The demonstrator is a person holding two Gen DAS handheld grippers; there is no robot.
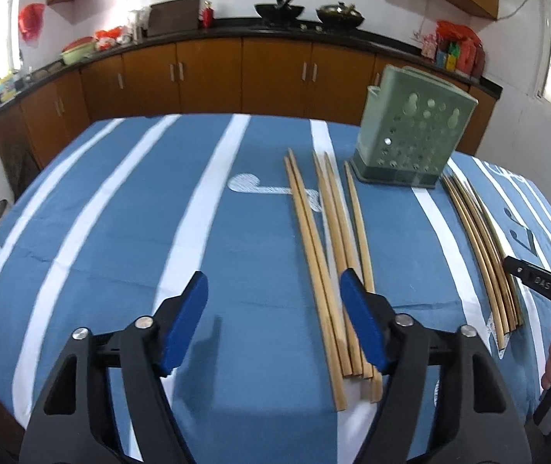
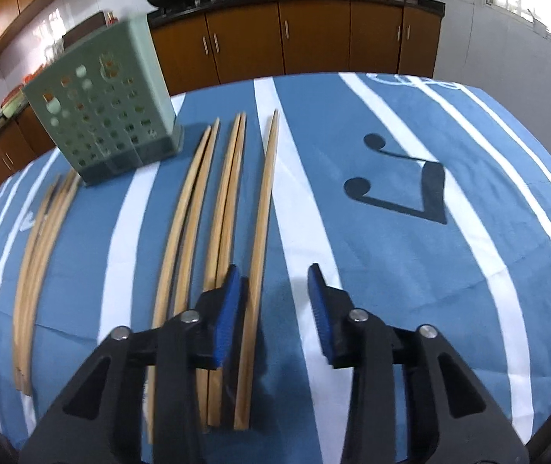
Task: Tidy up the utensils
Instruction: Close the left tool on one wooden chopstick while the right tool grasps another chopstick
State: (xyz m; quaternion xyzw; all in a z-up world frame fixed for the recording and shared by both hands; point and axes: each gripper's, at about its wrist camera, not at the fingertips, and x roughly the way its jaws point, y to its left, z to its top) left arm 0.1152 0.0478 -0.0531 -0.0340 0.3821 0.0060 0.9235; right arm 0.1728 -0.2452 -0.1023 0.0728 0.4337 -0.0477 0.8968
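Two groups of chopsticks [image 1: 333, 263] flat on cloth [image 1: 120, 232].
Left gripper [image 1: 274, 323] wide open, empty, chopsticks at its right pad; right gripper [image 2: 275, 309] open, empty, outermost stick just inside its left pad.

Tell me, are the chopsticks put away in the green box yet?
Not yet. Done: nothing seems put away; no chopsticks poke out of the box. In hand: nothing. The left gripper and right gripper are both open and empty, just above the cloth. Left: the whole job. One bunch of chopsticks and another bunch lie flat.
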